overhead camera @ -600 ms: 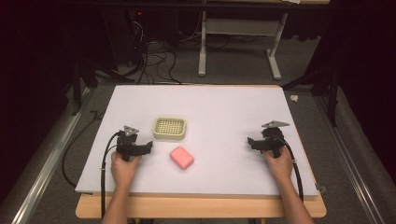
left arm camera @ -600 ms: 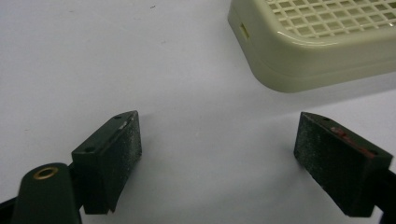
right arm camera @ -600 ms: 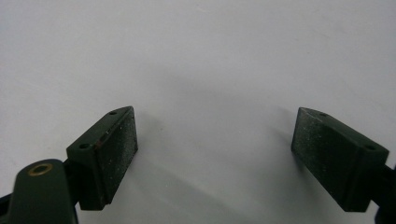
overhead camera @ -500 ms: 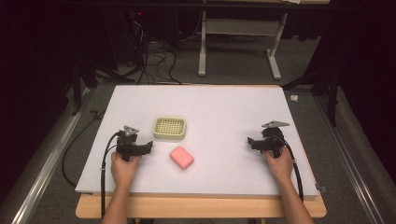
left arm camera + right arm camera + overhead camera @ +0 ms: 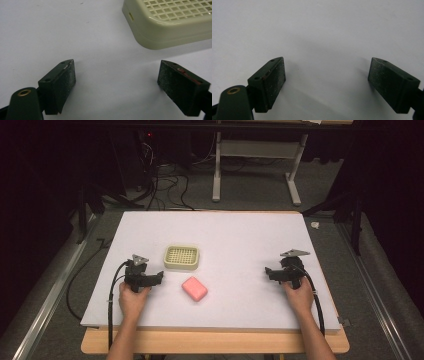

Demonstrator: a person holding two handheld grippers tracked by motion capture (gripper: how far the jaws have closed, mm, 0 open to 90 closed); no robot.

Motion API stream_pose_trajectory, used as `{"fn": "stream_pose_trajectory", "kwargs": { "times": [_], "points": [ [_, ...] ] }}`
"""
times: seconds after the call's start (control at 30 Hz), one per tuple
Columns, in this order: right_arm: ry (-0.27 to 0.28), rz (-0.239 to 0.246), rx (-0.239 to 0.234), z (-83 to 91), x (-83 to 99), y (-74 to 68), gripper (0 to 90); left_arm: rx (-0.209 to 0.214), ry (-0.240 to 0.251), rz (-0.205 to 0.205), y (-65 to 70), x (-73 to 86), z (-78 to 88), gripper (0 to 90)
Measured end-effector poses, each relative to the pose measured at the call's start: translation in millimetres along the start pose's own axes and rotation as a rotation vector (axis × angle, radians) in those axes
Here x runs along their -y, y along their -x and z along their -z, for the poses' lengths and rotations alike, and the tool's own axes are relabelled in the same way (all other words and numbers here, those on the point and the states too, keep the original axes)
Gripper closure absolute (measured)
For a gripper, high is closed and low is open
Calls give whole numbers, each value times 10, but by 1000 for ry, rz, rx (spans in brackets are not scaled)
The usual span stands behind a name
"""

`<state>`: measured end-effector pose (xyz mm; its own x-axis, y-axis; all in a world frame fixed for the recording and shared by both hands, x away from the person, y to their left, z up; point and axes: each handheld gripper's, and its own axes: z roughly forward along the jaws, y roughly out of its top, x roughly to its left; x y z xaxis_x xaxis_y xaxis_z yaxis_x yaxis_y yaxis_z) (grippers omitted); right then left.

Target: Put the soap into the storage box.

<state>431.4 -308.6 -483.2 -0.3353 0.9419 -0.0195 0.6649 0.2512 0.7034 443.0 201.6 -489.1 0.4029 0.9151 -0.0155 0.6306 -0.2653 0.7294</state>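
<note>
I read the pink soap bar (image 5: 194, 288) as the thing to handle; it lies flat on the white table sheet (image 5: 240, 235), just at five o'clock of the cream slotted soap dish (image 5: 181, 257), apart from it. My left gripper (image 5: 159, 276) rests at nine o'clock of the bar, jaws spread and empty, the dish corner (image 5: 172, 22) ahead. My right gripper (image 5: 269, 271) sits well off at three o'clock, jaws spread too. Nothing is grasped yet; next I'd judge a reach to straddle the bar
</note>
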Motion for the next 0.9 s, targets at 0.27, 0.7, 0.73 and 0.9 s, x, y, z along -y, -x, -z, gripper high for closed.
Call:
{"fn": "stream_pose_trajectory", "kwargs": {
  "times": [0.27,0.7,0.73,0.9],
  "points": [
    [0,0,1,0,0,0,150,0,-3,-1,0,-4,0,154],
    [1,0,2,0,0,2,150,2,-7,2,32,-21,19,143],
    [1,1,2,-1,0,3,150,6,-4,3,36,-26,34,143],
    [3,0,2,-3,0,3,149,17,16,-11,77,-48,107,137]
  ]
}}
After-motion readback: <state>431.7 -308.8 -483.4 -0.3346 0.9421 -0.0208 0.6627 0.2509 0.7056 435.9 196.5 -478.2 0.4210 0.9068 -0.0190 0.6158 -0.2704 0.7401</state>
